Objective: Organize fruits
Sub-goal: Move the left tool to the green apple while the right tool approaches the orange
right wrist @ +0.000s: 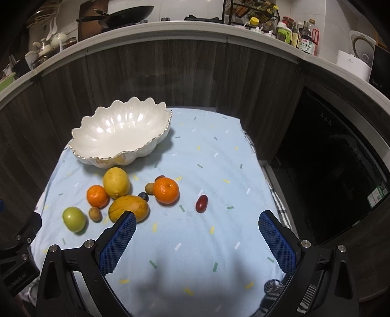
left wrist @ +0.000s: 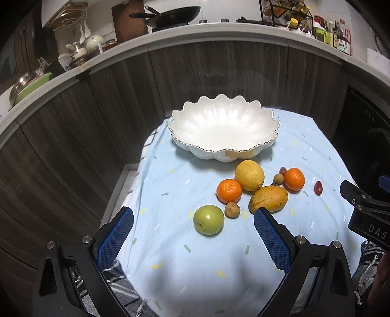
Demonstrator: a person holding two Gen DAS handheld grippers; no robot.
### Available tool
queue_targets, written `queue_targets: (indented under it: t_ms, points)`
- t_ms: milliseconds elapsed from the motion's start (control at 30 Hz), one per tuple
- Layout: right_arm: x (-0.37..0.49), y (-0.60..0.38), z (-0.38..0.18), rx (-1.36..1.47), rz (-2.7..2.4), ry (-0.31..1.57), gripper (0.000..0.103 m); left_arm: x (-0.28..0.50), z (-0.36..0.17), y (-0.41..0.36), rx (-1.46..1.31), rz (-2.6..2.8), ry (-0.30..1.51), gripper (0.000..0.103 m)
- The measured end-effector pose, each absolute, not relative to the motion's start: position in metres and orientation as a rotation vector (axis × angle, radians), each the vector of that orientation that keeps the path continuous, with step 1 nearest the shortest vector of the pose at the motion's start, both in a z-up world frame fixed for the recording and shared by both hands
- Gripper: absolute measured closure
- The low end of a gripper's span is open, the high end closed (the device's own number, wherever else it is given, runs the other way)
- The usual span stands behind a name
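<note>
A white scalloped bowl stands empty at the back of the light blue cloth. In front of it lie a lemon, two oranges, a mango, a green apple, small brown fruits and a red oval fruit. My left gripper is open just in front of the apple. My right gripper is open near the red fruit. Neither holds anything.
The small cloth-covered table stands against dark wood cabinet fronts. Above runs a counter with a wok, dishes and bottles. A dark appliance door is to the right. The other gripper's body shows at the right edge.
</note>
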State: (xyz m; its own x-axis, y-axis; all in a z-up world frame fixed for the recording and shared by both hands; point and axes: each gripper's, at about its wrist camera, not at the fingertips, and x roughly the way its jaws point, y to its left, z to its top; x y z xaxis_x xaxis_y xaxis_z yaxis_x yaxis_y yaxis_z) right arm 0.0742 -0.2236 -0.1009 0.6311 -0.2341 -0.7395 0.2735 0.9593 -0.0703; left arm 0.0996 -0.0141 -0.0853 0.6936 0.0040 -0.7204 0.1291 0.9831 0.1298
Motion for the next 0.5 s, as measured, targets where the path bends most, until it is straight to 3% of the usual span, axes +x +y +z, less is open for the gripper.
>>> queue_targets:
  t_ms: [500]
  points:
    - [0.121, -0.22, -0.134, 0.066, -0.242, 0.873, 0.001, 0.139, -0.128, -0.016, 0.177, -0.05, 0.879, 0.008]
